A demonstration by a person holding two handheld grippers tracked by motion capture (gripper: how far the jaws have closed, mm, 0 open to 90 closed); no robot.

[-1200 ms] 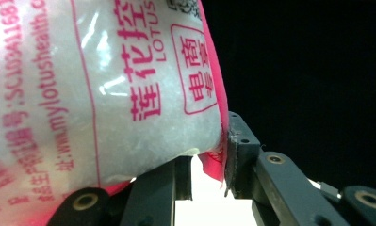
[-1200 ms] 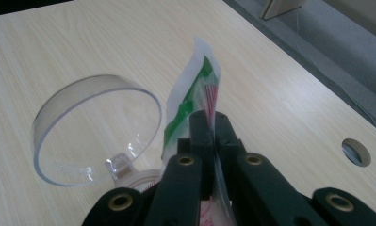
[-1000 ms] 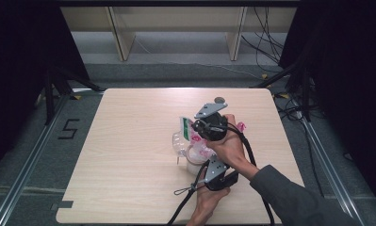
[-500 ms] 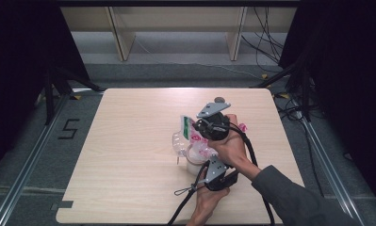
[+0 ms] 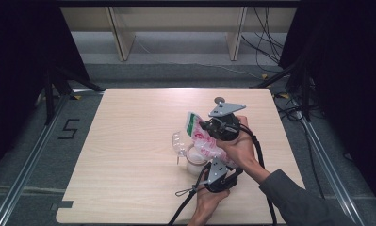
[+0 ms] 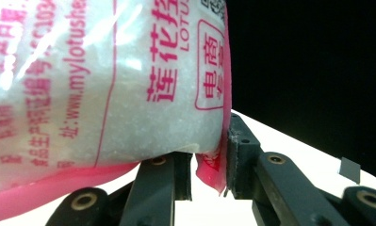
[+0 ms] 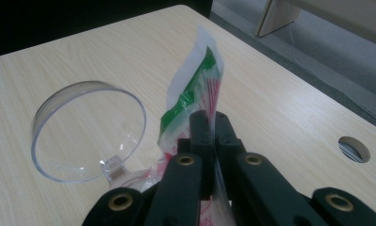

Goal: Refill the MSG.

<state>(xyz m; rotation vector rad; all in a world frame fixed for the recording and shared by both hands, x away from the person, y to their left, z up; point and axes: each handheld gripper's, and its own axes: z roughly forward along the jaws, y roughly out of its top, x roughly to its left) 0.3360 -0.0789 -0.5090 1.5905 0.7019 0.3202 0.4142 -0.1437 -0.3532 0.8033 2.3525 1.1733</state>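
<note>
Right tool (image 7: 213, 123) clenched on bag (image 5: 200, 136) top, left tool (image 6: 209, 162) gripped its pink bottom corner, bag held over cup (image 5: 193, 162) on worktop (image 5: 129, 155), cup mostly hidden, clear lid (image 7: 86, 129) hinged open.

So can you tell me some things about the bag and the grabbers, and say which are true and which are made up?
1. The right gripper pinches the bag at its green-edged top. True.
2. The left gripper is open and away from the bag. False: it clamps the bag's pink bottom edge.
3. The clear lid stands open. True.
4. The bag lies flat on the table. False: it is held up over the jar.
</note>
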